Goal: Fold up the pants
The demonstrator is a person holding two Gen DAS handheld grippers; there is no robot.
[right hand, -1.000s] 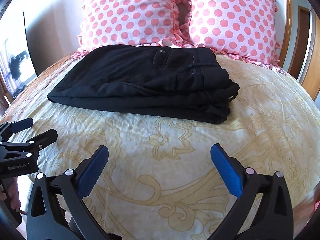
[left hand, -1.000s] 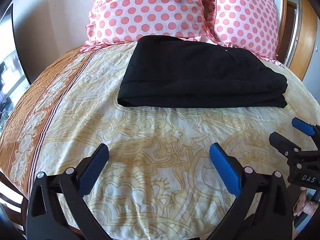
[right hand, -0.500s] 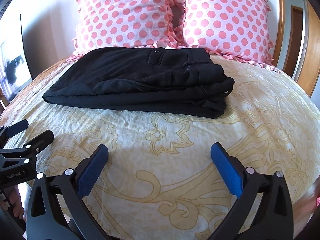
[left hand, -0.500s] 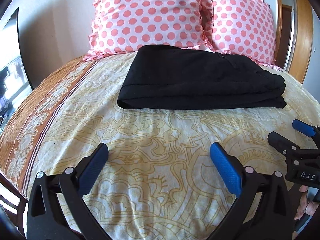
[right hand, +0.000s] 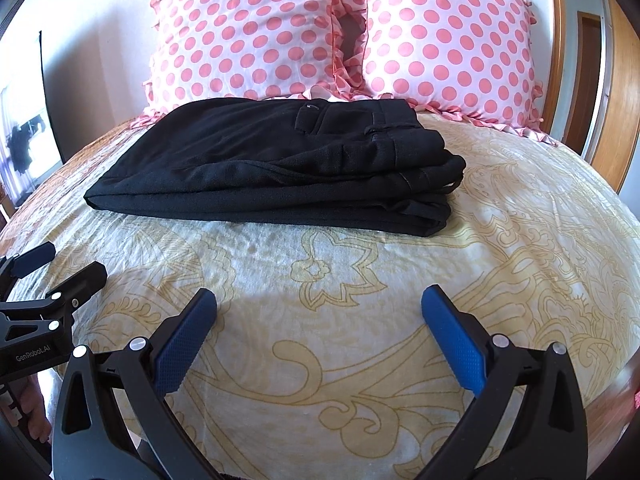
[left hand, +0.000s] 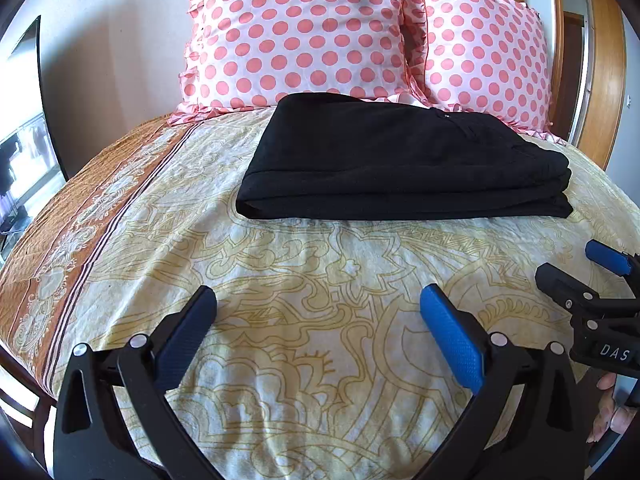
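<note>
Now my left gripper (left hand: 316, 320) and right gripper (right hand: 318, 320) both hang wide apart, holding nothing. The folded black cloth pants (right hand: 280, 172) lie ahead on the yellow patterned bedspread (right hand: 360, 280), long side crossways, about equally near both.

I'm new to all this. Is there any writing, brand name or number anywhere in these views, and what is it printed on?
"DAS": white letters on the black body of the right gripper, seen at the edge of the left wrist view; the word may run on out of sight.
"GenRobot.AI": small white print on the black body of the left gripper, seen in the right wrist view.
Nothing readable on the black pants, the polka-dot pillows or the bedspread.
</note>
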